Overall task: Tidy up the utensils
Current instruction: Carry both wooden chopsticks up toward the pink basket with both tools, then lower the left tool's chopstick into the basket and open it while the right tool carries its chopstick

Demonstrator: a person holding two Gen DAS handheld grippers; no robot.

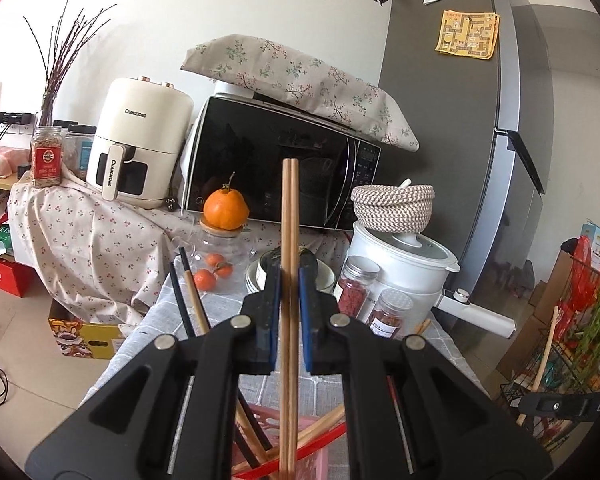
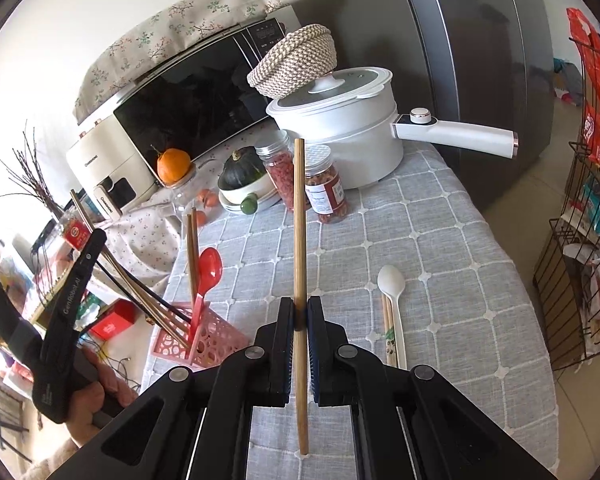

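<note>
My left tool (image 1: 289, 276) pinches a pair of chopsticks (image 1: 289, 216), centre frame, above the pink holder (image 2: 204, 342); my right tool (image 2: 300, 312) clamps a single chopstick (image 2: 299, 208). Light, stiff, slippery: grip mid-length.

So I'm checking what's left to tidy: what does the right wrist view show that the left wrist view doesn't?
Only the right wrist view: the white spoon lying on the grey tablecloth beside wrapped chopsticks, the red spoon standing in the pink basket, and the right tool shut on a single chopstick.

Only the left wrist view: the left tool shut on a chopstick pair, and yellow paper on the fridge.

Both: microwave, white pot, orange.
</note>
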